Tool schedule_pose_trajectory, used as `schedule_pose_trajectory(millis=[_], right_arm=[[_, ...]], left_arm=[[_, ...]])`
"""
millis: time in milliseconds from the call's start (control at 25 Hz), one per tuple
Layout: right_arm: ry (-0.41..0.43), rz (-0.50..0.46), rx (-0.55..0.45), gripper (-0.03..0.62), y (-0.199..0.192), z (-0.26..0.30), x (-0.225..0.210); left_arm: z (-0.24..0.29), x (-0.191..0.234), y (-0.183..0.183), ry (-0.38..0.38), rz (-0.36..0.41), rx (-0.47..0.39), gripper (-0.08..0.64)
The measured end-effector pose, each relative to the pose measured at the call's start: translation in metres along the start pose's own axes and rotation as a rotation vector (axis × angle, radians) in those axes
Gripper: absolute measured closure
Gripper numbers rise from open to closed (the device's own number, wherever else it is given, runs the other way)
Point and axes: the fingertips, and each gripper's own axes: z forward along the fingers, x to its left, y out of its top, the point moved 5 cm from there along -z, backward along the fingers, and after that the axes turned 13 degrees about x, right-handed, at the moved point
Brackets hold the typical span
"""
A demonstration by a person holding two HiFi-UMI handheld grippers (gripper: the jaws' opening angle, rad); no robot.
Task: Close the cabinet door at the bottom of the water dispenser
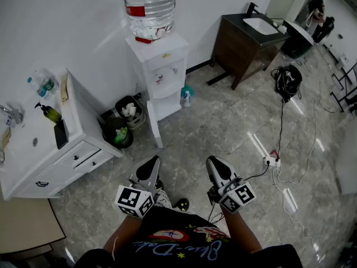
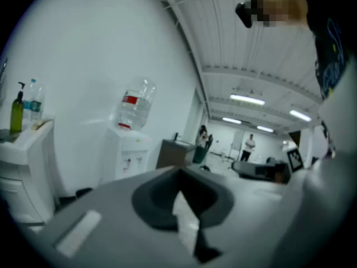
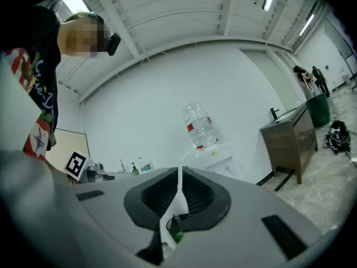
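Head view: boxy white water dispenser (image 1: 160,66), flat cabinet door (image 1: 154,130) ajar; left tongs (image 1: 151,163), right tongs (image 1: 215,162) together.

One water dispenser (image 1: 158,66), two grippers (image 1: 151,163) (image 1: 215,163), two sink cabinets (image 1: 83,149) (image 1: 234,49), two waste bins (image 1: 124,104) (image 1: 110,132), one spray bottle (image 1: 187,97)

The water dispenser (image 1: 163,66) is a tall white box. It stands by the white wall, far out in front of my claws. It is more on the side of my left claw (image 1: 149,169) than of my right claw (image 1: 218,169). A big clear bottle (image 1: 149,7) with a red band sits upside down on its top. The little door (image 1: 154,130) at its bottom is white too. It is open. It swings out from the box toward me, with its thin edge facing my left claw. It is well apart from both claws.
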Motion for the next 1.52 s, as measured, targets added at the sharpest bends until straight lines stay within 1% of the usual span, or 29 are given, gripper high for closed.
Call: schedule_pose_trajectory(millis=[160,240,320,400,480,520,600,720,760,800,880,920,960,1080,1200,1240,1360,1440,1520], right_arm=[[0.024,-0.012,0.009,0.575,0.002,0.044,-0.024],[0.043,-0.028,0.029,0.575,0.007,0.074,-0.040],[0.054,-0.034,0.049,0.575,0.010,0.107,-0.057],[0.060,-0.014,0.065,0.575,0.013,0.140,-0.077],[0.069,0.022,0.079,0.575,0.013,0.175,-0.100],[0.077,0.042,0.085,0.575,0.011,0.192,-0.112],[0.097,0.072,0.100,0.575,0.004,0.223,-0.133],[0.127,0.053,0.149,0.575,-0.016,0.271,-0.159],[0.139,0.040,0.177,0.575,-0.026,0.287,-0.168],[0.150,0.032,0.206,0.575,-0.037,0.303,-0.176],[0.171,0.037,0.259,0.575,-0.065,0.331,-0.185],[0.184,0.043,0.282,0.575,-0.080,0.341,-0.188],[0.200,0.043,0.304,0.575,-0.095,0.349,-0.191],[0.237,0.044,0.341,0.575,-0.136,0.370,-0.212],[0.257,0.113,0.347,0.575,-0.166,0.384,-0.236],[0.265,0.121,0.361,0.575,-0.175,0.386,-0.240],[0.268,0.115,0.404,0.575,-0.208,0.395,-0.245],[0.256,0.126,0.414,0.575,-0.226,0.399,-0.250],[0.250,0.135,0.429,0.575,-0.243,0.403,-0.253]], left_arm=[[0.024,0.040,-0.002,0.045,-0.004,0.008,0.562],[0.044,0.065,-0.002,0.067,-0.021,0.002,0.563],[0.068,0.091,0.000,0.087,-0.015,-0.008,0.563],[0.095,0.115,0.001,0.095,-0.012,-0.032,0.563],[0.125,0.141,0.001,0.103,-0.029,-0.057,0.563],[0.141,0.154,-0.002,0.114,-0.037,-0.050,0.563],[0.171,0.179,-0.016,0.148,-0.046,0.006,0.563],[0.215,0.214,-0.044,0.187,-0.040,0.090,0.563],[0.230,0.224,-0.056,0.191,-0.054,0.109,0.563],[0.243,0.235,-0.069,0.190,-0.089,0.129,0.563],[0.262,0.255,-0.100,0.178,-0.182,0.171,0.563],[0.267,0.263,-0.116,0.183,-0.210,0.187,0.562],[0.271,0.268,-0.133,0.198,-0.219,0.197,0.563],[0.294,0.287,-0.181,0.279,-0.199,0.233,0.563],[0.322,0.307,-0.231,0.354,-0.206,0.327,0.563],[0.327,0.311,-0.246,0.371,-0.207,0.358,0.563],[0.339,0.323,-0.285,0.382,-0.199,0.418,0.563],[0.346,0.327,-0.307,0.375,-0.218,0.432,0.563],[0.354,0.327,-0.322,0.364,-0.218,0.446,0.563]])
